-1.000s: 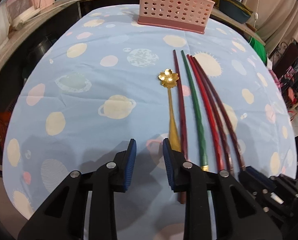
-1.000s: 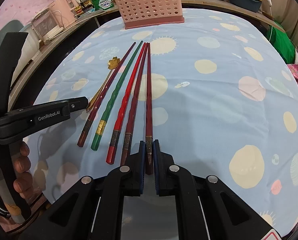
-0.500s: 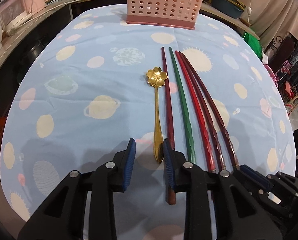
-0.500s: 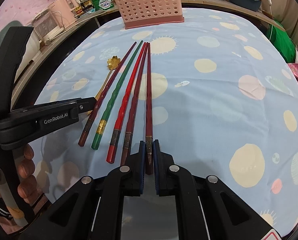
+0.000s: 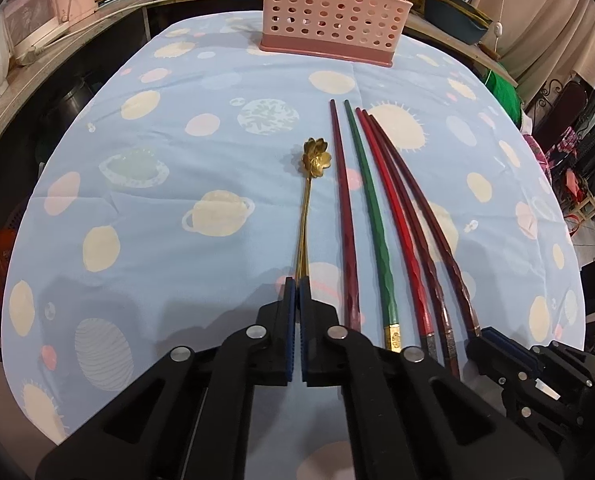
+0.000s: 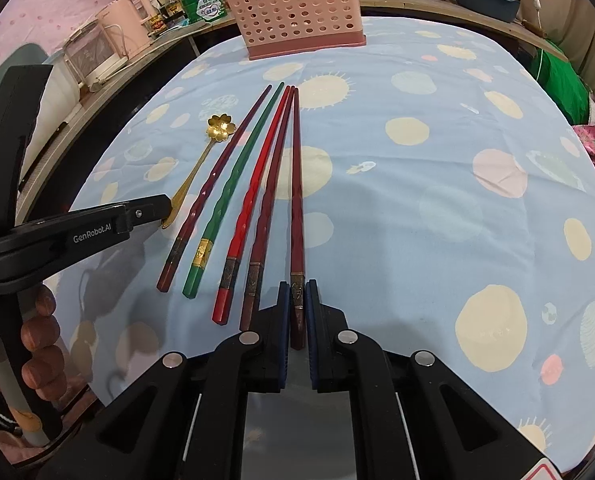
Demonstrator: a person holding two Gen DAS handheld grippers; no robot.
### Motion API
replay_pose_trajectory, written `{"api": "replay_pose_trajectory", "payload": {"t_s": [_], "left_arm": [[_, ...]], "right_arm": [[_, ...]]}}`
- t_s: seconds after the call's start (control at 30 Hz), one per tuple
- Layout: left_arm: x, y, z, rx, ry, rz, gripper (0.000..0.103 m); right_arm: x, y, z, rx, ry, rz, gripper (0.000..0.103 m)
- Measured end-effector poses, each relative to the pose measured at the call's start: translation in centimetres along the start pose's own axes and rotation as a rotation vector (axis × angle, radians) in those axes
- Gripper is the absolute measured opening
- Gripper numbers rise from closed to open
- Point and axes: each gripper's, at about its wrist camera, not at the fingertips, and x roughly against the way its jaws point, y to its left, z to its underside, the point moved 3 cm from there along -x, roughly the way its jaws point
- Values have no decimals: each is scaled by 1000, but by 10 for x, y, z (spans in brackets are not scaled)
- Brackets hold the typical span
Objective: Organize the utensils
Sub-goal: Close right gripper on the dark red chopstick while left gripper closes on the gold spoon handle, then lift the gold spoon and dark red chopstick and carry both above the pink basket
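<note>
The left tongs are pressed together on the handle end of the gold spoon, whose flower-shaped bowl points toward the far side of the tabletop. The spoon lies on the blue planet-print cloth, just left of the row of chopsticks.

The right tongs pinch the butt end of the dark red chopstick at the right edge of that row; the stick runs straight away from the tongs along the cloth. To its left lie four more sticks, fanned slightly at their near ends and drawn close together at their tips: another dark red chopstick touching or almost touching the bright red chopstick, then the green chopstick with a gold band near its butt, then a maroon chopstick nearest the spoon.

The pink perforated basket stands upright at the far edge of the tabletop, well apart from the utensils, beyond their tips.

In the right wrist view a person's hand grips the handle of the left tongs at the left edge of the picture.
</note>
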Motion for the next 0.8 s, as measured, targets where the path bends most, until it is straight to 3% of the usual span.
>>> {"api": "replay_pose_trajectory", "payload": {"t_s": [0.33,0.4,0.43,0.47,0.53,0.63,0.8], "left_arm": [[2,-3,0,15,8,47,2],[-1,-4,1,21,14,39,11],[-3,-3,1,27,17,34,20],[-5,-1,1,34,19,29,20],[-6,0,3,41,15,34,20],[-6,1,5,34,16,30,10],[-2,2,6,26,7,30,10]], "right_arm": [[6,-4,0,-11,-11,-3,7],[6,-4,0,-12,-11,-4,7],[6,-4,0,-12,-10,-4,7],[5,-5,0,-12,-8,-5,7],[4,-5,1,-13,-4,-6,7],[4,-4,2,-12,1,-7,7],[4,-4,2,-11,-2,-7,7]]}}
